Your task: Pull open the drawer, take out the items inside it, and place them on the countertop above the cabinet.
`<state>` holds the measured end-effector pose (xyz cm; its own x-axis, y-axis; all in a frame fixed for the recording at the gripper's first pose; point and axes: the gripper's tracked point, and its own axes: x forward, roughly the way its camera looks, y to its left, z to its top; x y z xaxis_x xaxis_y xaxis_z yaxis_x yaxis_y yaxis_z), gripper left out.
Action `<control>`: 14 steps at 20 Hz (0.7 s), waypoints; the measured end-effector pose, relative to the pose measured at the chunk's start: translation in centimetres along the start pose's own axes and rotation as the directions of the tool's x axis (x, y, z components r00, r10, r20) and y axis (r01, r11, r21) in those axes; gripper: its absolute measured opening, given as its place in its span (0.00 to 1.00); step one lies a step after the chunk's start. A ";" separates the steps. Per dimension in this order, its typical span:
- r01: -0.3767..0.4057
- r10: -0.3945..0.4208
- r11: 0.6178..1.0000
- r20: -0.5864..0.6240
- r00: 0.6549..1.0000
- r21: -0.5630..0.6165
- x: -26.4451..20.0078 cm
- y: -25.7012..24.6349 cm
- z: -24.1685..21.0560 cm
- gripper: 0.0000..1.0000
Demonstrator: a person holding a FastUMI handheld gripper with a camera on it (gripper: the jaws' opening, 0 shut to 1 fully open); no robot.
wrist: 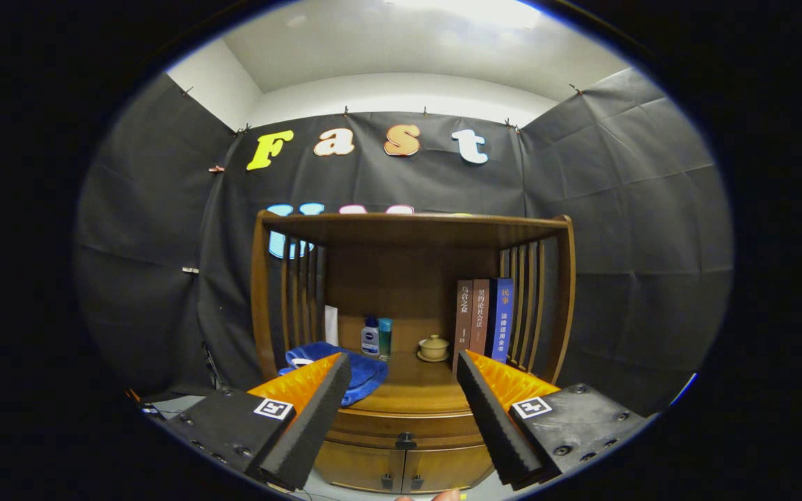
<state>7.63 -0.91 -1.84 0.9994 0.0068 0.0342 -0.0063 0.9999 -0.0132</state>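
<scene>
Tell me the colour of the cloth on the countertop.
Blue cloth, clearest in the gripper view.

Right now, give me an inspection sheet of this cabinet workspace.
Surface: wooden countertop, bare at the front middle.
Job's things: drawer below the countertop looks closed; black knob ahead of the fingers.
Clutter: blue towel, two small bottles, white card, lidded cup on a saucer, three upright books.
Grippers: gripper open, holding nothing, short of the cabinet.
Cables: thin dark lead beside the cabinet.
Surroundings: black cloth wall, slatted shelf sides.
</scene>
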 end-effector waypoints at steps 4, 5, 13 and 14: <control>0.025 -0.026 0.998 -0.006 1.000 -0.060 4.2 -0.4 -6.4 0.98; 0.025 -0.027 0.998 -0.023 0.999 -0.062 4.9 -0.4 -8.4 0.99; 0.036 -0.035 0.999 -0.161 0.986 0.005 8.0 -0.2 -23.9 0.98; 0.034 -0.033 0.999 -0.169 0.985 -0.001 8.7 -0.2 -25.2 0.99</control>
<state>17.17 -1.37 -26.70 0.9904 -0.0290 -0.1351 0.0275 0.9995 -0.0128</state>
